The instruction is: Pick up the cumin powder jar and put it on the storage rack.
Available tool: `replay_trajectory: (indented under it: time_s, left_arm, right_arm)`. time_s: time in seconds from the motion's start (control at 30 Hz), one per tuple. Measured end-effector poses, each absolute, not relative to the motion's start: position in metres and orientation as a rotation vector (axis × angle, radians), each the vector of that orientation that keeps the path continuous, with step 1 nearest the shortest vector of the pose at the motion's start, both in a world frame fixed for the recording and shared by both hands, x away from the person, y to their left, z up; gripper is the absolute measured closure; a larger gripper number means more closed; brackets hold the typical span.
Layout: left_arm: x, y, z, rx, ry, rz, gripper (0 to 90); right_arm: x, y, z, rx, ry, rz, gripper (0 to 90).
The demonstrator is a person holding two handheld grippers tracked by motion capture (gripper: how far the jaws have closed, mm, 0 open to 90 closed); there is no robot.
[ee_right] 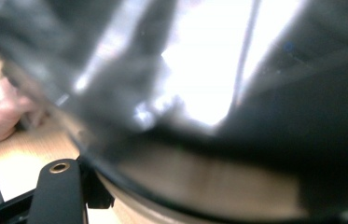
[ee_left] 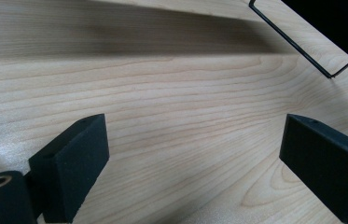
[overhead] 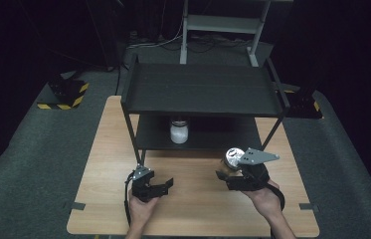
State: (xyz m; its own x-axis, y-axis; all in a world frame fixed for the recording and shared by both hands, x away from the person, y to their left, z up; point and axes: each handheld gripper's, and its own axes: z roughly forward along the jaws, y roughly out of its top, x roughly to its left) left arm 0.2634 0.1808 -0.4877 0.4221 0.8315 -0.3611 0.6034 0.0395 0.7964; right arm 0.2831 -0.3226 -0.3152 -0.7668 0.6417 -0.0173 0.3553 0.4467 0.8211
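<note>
A wooden table [overhead: 193,199] holds a black shelf rack [overhead: 200,89] with two levels. On the low shelf [overhead: 198,134], near its middle, stands a small jar of white stuff [overhead: 179,132]. In front of the rack, on the person's right side, the right gripper [overhead: 225,175] is clenched on another jar [overhead: 232,158] with a shiny lid. This jar is up off the table and tipped, so its lid faces up and a bit toward the rack. Its long line runs from the jaws up to the lid. In the right gripper view the jar sits so close that it is a big blur of glass [ee_right: 199,93]. The rack lies just ahead of this jar and a little to the left, so I think the jar has to go forward to reach a shelf. The right hand is the nearer one and already has it. The left gripper [overhead: 165,184] rests low on the left side, well apart from both jars. Its jaws stand wide with nothing in them, just bare wood [ee_left: 185,140] between the pads [ee_left: 76,163].
</note>
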Motion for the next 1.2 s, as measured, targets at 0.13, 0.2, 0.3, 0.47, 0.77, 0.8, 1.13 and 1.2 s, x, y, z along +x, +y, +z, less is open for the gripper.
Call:
replay_trajectory:
  time_s: [0.13,0.2,0.3,0.47,0.77,0.8,1.13,1.2]
  left_arm:
    - [0.263,0.181,-0.488,1.656,1.273,0.280,8.4]
    - [0.263,0.181,-0.488,1.656,1.273,0.281,8.4]
    - [0.263,0.181,-0.488,1.656,1.272,0.281,8.3]
    - [0.263,0.181,-0.488,1.654,1.270,0.282,8.2]
    - [0.262,0.182,-0.489,1.652,1.266,0.282,8.2]
    - [0.262,0.182,-0.489,1.652,1.265,0.282,8.2]
    - [0.262,0.183,-0.489,1.648,1.262,0.280,8.1]
    - [0.262,0.183,-0.489,1.648,1.261,0.280,8.1]
  right_arm:
    - [0.286,-0.322,-0.306,0.843,2.345,1.243,31.3]
    - [0.289,-0.322,-0.302,0.841,2.326,1.251,31.3]
    - [0.294,-0.322,-0.299,0.852,2.300,1.260,31.3]
    - [0.302,-0.318,-0.298,0.894,2.253,1.265,31.3]
    - [0.318,-0.305,-0.300,0.953,2.191,1.234,31.3]
    - [0.320,-0.304,-0.300,0.959,2.190,1.225,31.3]
    - [0.338,-0.295,-0.306,1.018,2.190,1.191,31.3]
    - [0.340,-0.293,-0.306,1.031,2.188,1.180,31.4]
